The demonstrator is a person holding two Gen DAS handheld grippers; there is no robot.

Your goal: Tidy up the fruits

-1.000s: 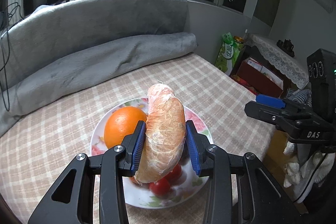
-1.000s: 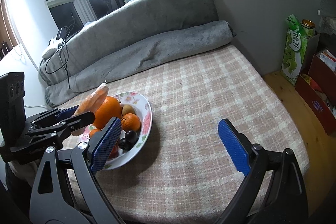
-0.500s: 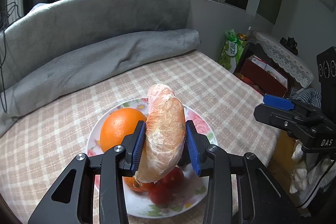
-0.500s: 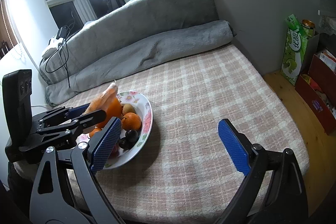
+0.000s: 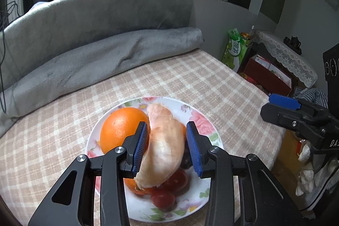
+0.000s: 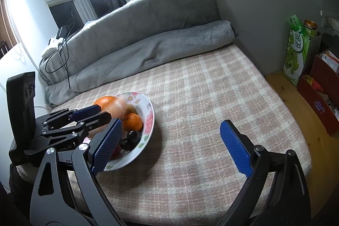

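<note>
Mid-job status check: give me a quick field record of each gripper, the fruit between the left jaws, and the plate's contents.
left gripper: jaws open, over the plate
pomelo segment: between the jaws, blurred, gap on its right side; grip contact unclear
right gripper: open, empty, above the plaid cloth
plate contents: large orange, small orange, dark grapes, cherry tomatoes

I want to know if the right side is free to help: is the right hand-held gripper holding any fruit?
No, the right hand-held gripper stands wide open over the checked cloth, with nothing between its blue pads.
</note>
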